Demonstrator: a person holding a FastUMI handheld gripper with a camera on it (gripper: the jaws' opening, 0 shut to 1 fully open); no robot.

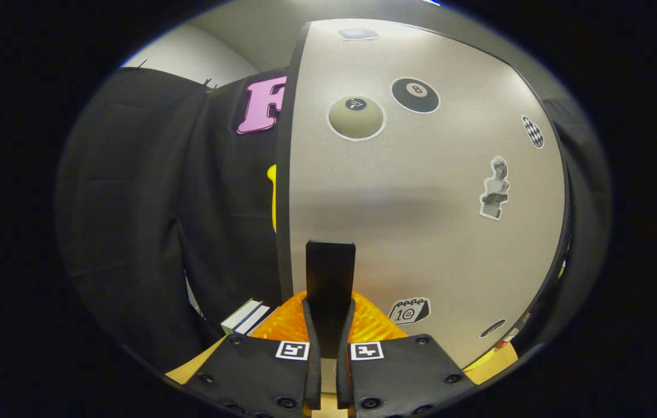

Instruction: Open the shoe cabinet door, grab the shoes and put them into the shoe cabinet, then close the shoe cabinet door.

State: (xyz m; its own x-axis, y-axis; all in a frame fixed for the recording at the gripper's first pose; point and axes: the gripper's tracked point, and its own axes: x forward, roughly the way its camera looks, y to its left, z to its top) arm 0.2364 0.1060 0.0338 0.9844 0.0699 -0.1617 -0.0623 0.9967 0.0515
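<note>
The pale grey shoe cabinet door stands close in front of me, with several stickers on its face and a dark left edge. A flat black handle sticks out from the door near that edge, straight towards me. My gripper is shut on this handle, one finger pressing on each side of it. The handle's upper end rises clear above the fingertips. Whether the door is ajar or flush with the cabinet I cannot tell.
Left of the door hangs the black booth cloth. Low beside the fingers on the left lies a small stack of white and green book-like things. A wooden surface shows beneath the gripper.
</note>
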